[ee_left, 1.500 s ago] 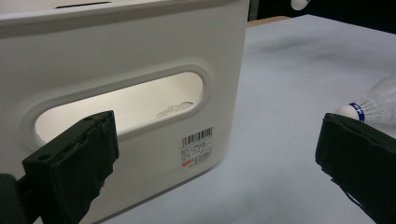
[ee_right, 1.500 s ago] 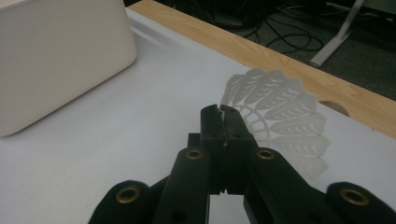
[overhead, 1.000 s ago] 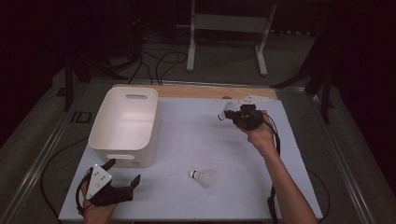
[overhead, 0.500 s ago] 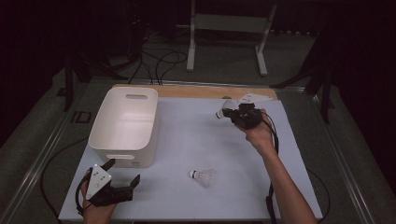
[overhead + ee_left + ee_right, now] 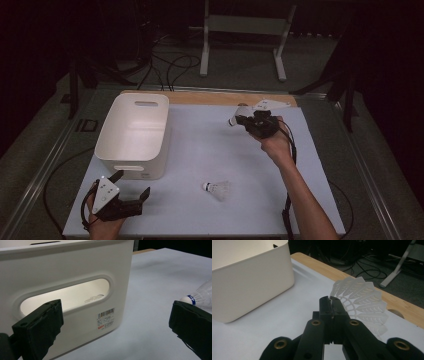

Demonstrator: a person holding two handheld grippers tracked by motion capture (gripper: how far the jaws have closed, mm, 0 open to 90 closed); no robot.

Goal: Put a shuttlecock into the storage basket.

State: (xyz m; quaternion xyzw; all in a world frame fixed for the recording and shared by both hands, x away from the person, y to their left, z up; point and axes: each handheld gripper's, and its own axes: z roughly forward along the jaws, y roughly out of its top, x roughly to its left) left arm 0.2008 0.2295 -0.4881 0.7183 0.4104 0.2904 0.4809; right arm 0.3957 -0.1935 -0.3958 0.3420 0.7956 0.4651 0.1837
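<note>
My right gripper point(image 5: 244, 120) hovers over the far right part of the white table top point(image 5: 200, 150), shut on the rim of a white plastic shuttlecock point(image 5: 237, 115). In the right gripper view the black jaws point(image 5: 331, 300) meet on the edge of the shuttlecock's lattice skirt point(image 5: 362, 302). A second shuttlecock point(image 5: 217, 189) lies on its side near the front middle. The left gripper point(image 5: 132, 184) rests at the front left, open and holding nothing, and faces the white bin's point(image 5: 131, 167) handle slot. In the left gripper view the lying shuttlecock's cork point(image 5: 186, 299) peeks past the right jaw.
The white bin point(image 5: 75, 265) stands at the left of the table, and its side point(image 5: 249, 285) lies to the left in the right gripper view. A wooden strip point(image 5: 210, 97) runs along the far edge. Cables and a metal stand point(image 5: 240, 30) lie on the floor beyond.
</note>
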